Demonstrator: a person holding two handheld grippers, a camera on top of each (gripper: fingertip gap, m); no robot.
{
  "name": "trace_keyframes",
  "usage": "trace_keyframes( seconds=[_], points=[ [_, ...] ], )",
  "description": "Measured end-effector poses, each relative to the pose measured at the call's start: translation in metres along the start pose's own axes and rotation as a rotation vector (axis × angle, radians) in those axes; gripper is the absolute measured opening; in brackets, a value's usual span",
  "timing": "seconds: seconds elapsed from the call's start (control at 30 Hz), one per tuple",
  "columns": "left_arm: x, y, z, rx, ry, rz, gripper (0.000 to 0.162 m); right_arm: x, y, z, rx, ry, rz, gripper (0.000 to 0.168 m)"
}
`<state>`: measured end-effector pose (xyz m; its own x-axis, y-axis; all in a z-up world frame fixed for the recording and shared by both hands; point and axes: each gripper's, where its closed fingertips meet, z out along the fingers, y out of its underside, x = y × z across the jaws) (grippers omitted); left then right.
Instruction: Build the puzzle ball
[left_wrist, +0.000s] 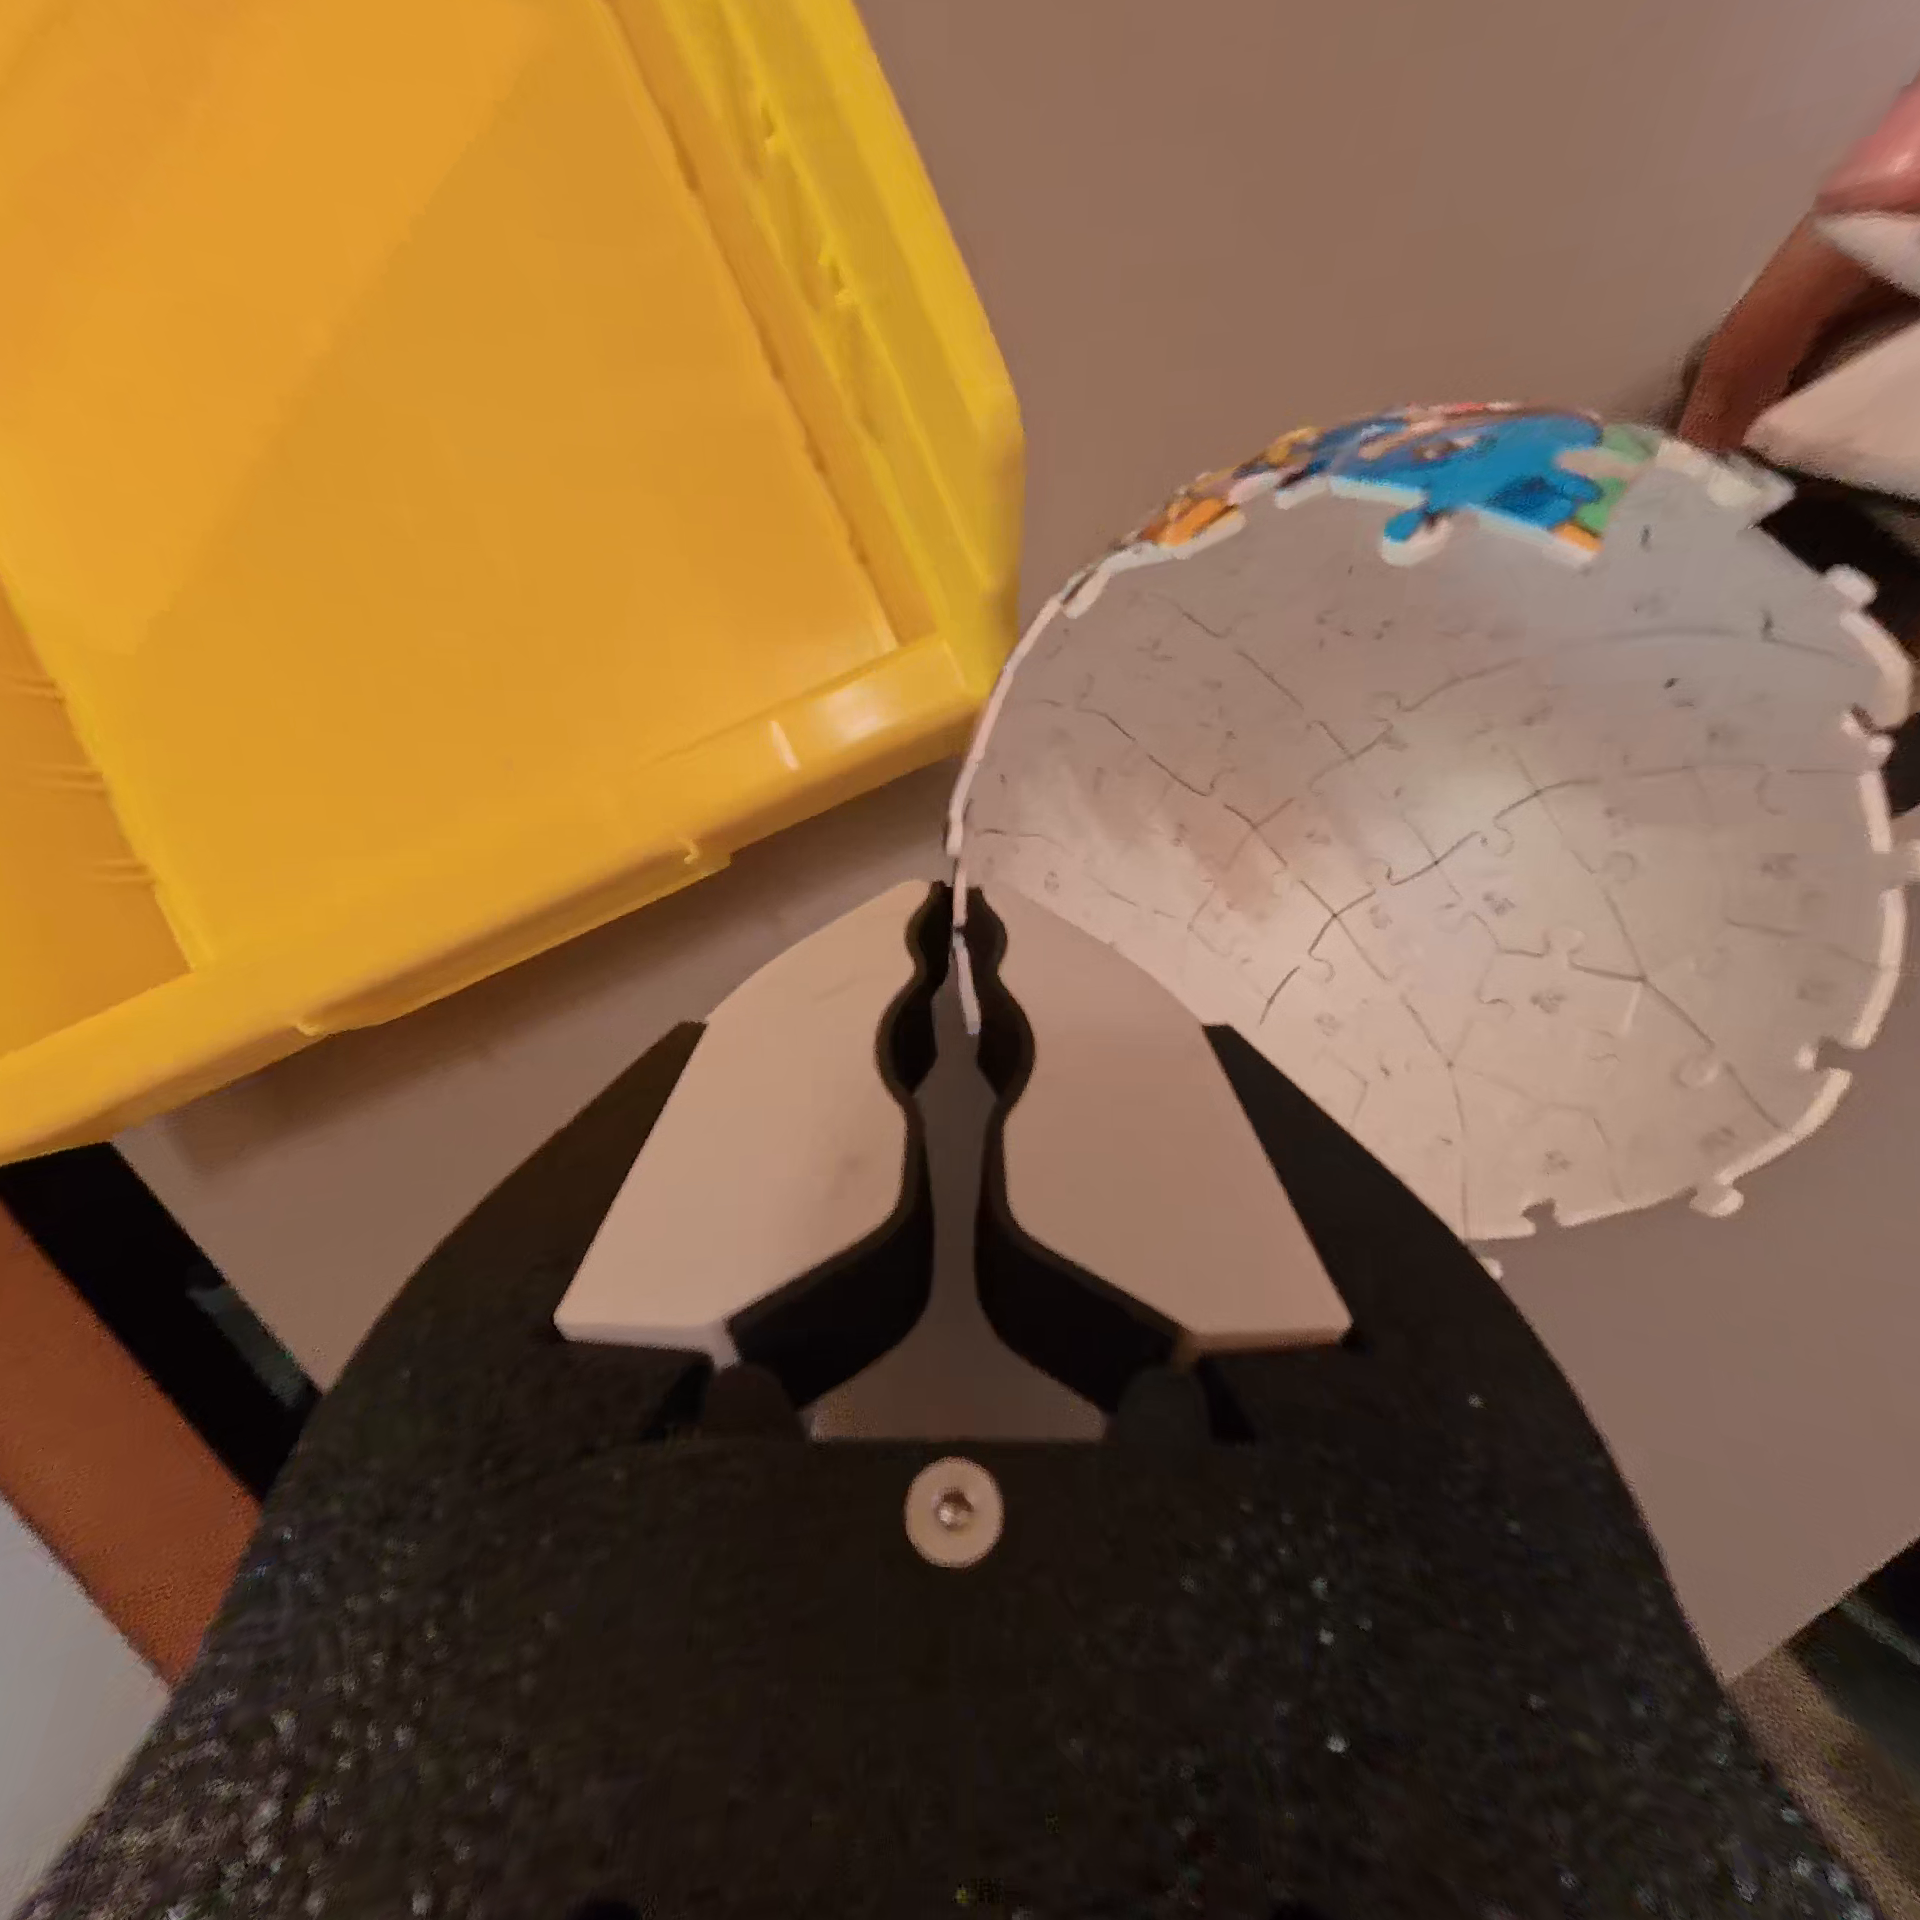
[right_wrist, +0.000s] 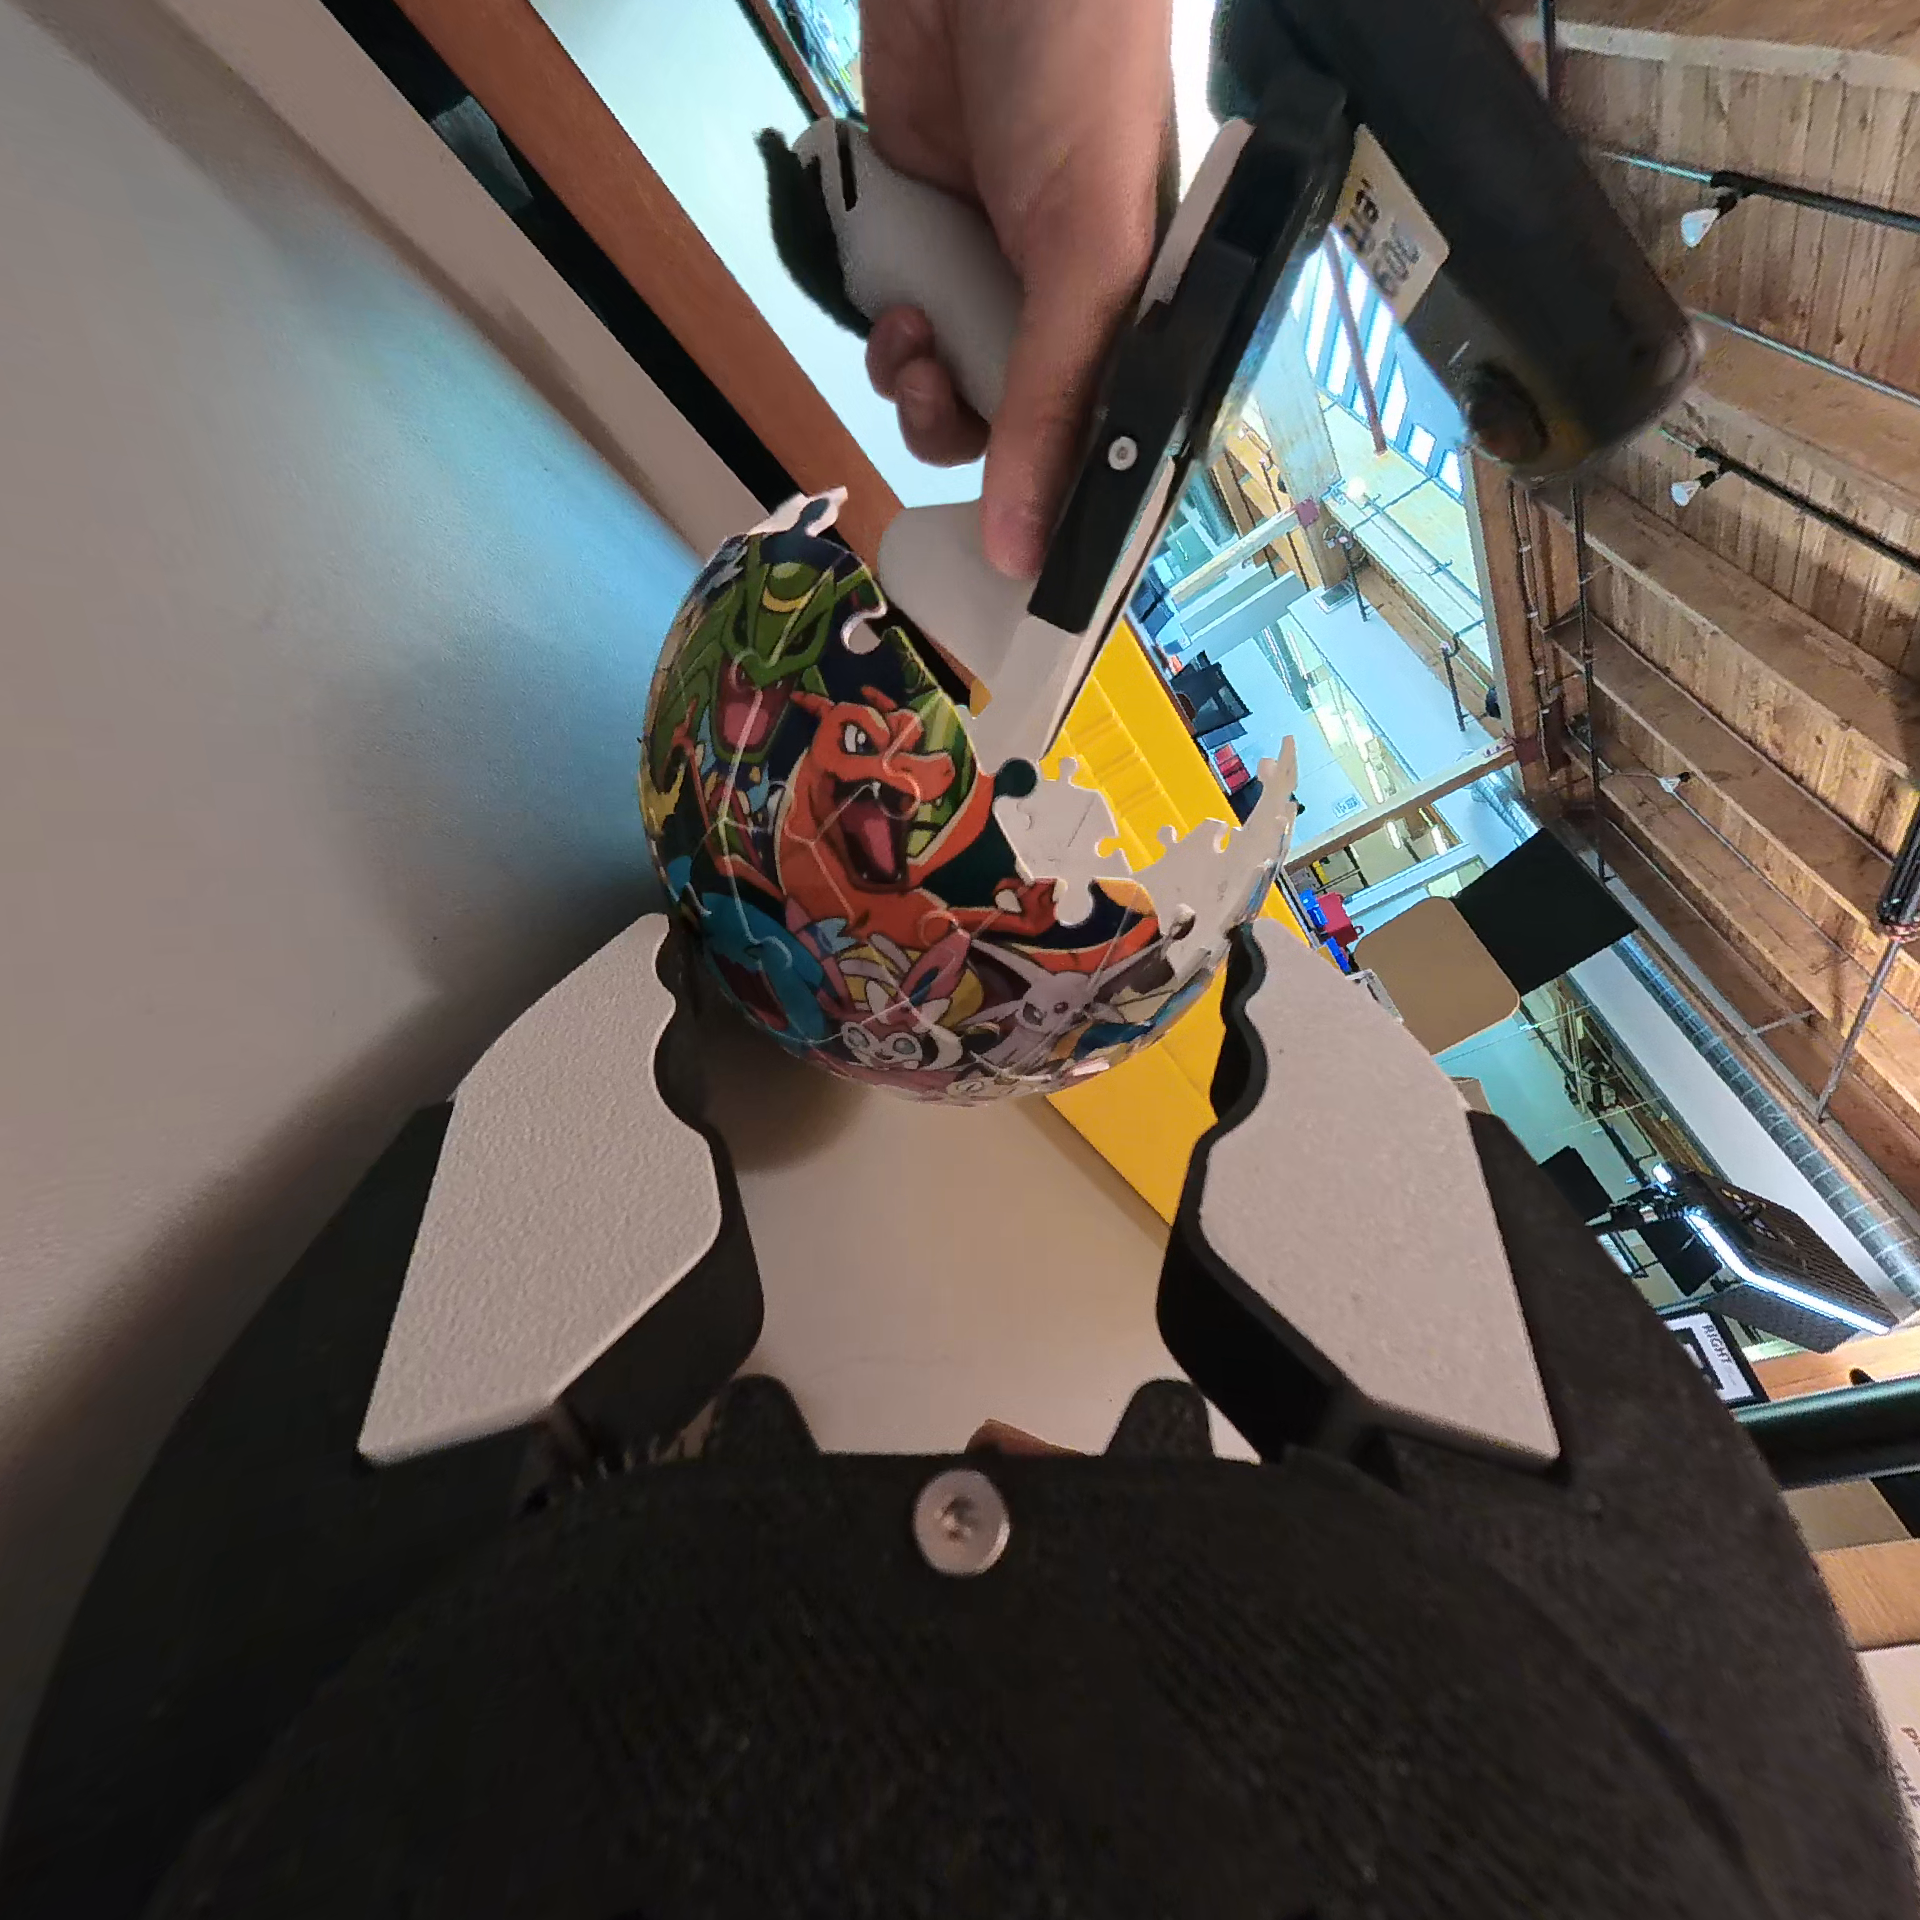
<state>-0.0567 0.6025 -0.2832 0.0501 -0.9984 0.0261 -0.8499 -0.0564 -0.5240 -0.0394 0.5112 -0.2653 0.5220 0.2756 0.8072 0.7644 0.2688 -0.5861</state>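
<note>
Pinching the ball (left_wrist: 1455, 831) by its rim with the left gripper (left_wrist: 961, 935), narrowed right down onto the thin shell wall at mid-frame of the left wrist view. Holds it clear of the grey worktop (left_wrist: 1247, 208), hollow side turned to that camera, probably to leave the open edge reachable for more pieces. Sits right of the yellow bin (left_wrist: 468, 520), close to its corner but apart from it.

Spreads the right gripper (right_wrist: 951, 945) wide around the printed outside, one fingertip either side of the ball at mid-frame of the right wrist view; cannot tell whether either tip touches. Looks like a steadying or cradling stance rather than a grasp, judging by the width. Carries no loose piece in either gripper, so apparently a repositioning step, with the ball well short of complete.

Shows a half-built sphere of curved, stiff interlocking pieces, plain white and faintly marked inside, glossy with bright cartoon creatures outside. Ends in a jagged rim of knobs and sockets, with a deep notch next to the left gripper's tip. Likely to flex or pop a seam if squeezed hard, being thin and held at one edge only. Has smooth moulded plastic in the bin, ribbed along one wall. Pairs pale flat finger plates with black wavy inner pads on both grippers. Wraps a hand (right_wrist: 1029, 208) round the left gripper's white handle at the top of the right wrist view.
</note>
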Motion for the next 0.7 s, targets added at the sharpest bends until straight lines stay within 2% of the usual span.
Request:
trace_keyframes(
  seconds=[0.27,0.43,0.57,0.7],
  points=[
    [-0.005,0.0,0.0,0.065,0.041,-0.109,0.011,0.0,0.0,0.0,0.001,0.0,0.0,0.097],
    [0.004,-0.01,0.002,0.108,0.013,-0.016,0.025,0.0,0.0,0.0,0.0,0.0,0.0,0.097],
    [0.004,-0.011,0.01,0.076,-0.057,0.047,0.017,0.0,0.0,0.0,0.0,0.0,-0.001,0.097],
    [0.0,-0.015,0.012,0.105,-0.077,0.026,0.009,0.0,0.0,0.0,0.002,0.002,-0.004,0.096]
  ],
)
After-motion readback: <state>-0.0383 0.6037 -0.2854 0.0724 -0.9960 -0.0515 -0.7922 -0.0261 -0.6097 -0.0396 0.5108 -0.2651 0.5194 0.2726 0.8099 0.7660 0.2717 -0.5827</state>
